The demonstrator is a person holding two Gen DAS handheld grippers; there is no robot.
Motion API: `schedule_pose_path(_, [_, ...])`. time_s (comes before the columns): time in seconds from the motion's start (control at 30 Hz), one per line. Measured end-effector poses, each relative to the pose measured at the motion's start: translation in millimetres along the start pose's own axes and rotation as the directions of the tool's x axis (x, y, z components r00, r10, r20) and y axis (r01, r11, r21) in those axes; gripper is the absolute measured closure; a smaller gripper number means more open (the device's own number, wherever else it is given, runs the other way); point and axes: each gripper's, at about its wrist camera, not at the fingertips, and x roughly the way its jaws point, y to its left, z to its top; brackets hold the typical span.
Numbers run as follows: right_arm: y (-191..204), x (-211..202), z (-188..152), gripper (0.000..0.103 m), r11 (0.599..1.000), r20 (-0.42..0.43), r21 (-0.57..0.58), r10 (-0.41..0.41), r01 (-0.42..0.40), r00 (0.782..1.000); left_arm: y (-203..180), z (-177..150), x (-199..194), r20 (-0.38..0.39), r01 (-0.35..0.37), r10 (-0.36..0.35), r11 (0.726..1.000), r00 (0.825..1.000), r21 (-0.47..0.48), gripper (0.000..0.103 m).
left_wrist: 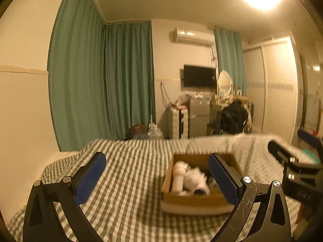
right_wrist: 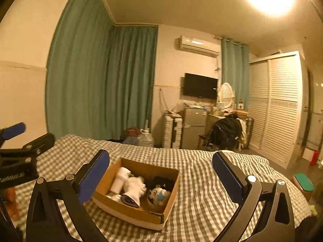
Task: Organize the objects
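An open cardboard box [right_wrist: 141, 211] stands on a checked bedspread [right_wrist: 201, 191]. Inside it lie a white tumbler [right_wrist: 120, 180], a white plush toy [right_wrist: 134, 189], a small round figure [right_wrist: 158, 196] and something dark. In the left wrist view the box [left_wrist: 193, 199] is blurred, with the tumbler [left_wrist: 178, 176] and plush toy [left_wrist: 194, 180] in it. My left gripper [left_wrist: 157, 179] is open and empty, its right finger in front of the box. My right gripper [right_wrist: 161, 183] is open and empty, above and around the box.
The bed [left_wrist: 125, 181] fills the foreground. Green curtains [right_wrist: 101, 84] hang behind it. A small fridge [right_wrist: 193, 127], a suitcase [right_wrist: 172, 131], a chair with dark clothes [right_wrist: 226, 131] and a white wardrobe [right_wrist: 276, 104] stand at the far wall.
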Motion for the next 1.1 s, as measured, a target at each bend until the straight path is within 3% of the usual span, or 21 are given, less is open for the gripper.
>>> schedule_pose_path(0.17, [4,20,-46,0.001,0.998,-0.051,0.0,-0.059,0.059,0.997,-10,-50,17,-0.05,-0.009,0.012,0.998,0.999,0.066,0.0])
schedule_pose_path(0.3, [3,27,-64,0.001,0.996,-0.08,-0.004,-0.09,0.09,0.993,-19,-64,24,-0.07,-0.02,0.029,0.993,0.997,0.119,0.0])
schedule_pose_path(1.1, [11,23,-74,0.001,0.996,-0.094,-0.034,-0.082,0.079,0.992,0,-65,27,-0.103,-0.004,0.004,1.0,0.995,-0.008,0.0])
